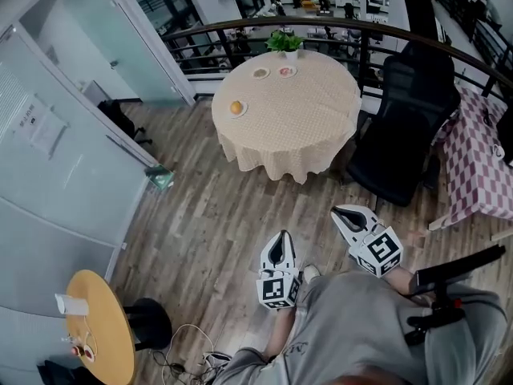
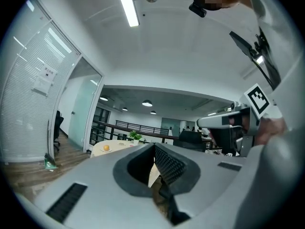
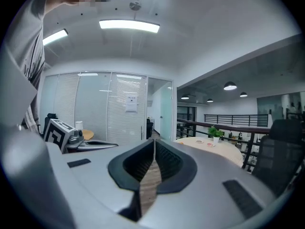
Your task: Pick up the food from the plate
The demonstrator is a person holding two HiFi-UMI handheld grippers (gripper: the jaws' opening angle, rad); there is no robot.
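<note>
Far left: small round wood table [image 1: 104,335] w/ a white cup on it, glass partition [image 1: 72,159] behind. Centre top: round table [image 1: 304,127] w/ beige cloth. Orange food [image 1: 236,107] sits on a plate [image 1: 239,112] at the table's left edge; two more plates [image 1: 262,73] near the far side, beside a potted plant [image 1: 285,42]. Left gripper [image 1: 280,237] low in head view, over plank floor [image 1: 208,215], well apart from the table: jaws closed tip to tip, nothing btwn them. Its own view shows the food far off, left of the jaws. Right gripper [image 1: 337,212] just beside it, also closed & empty, pointing twd the table. Further right: black office chair [image 1: 409,127], then a checked cloth [image 1: 481,163] at frame edge.
</note>
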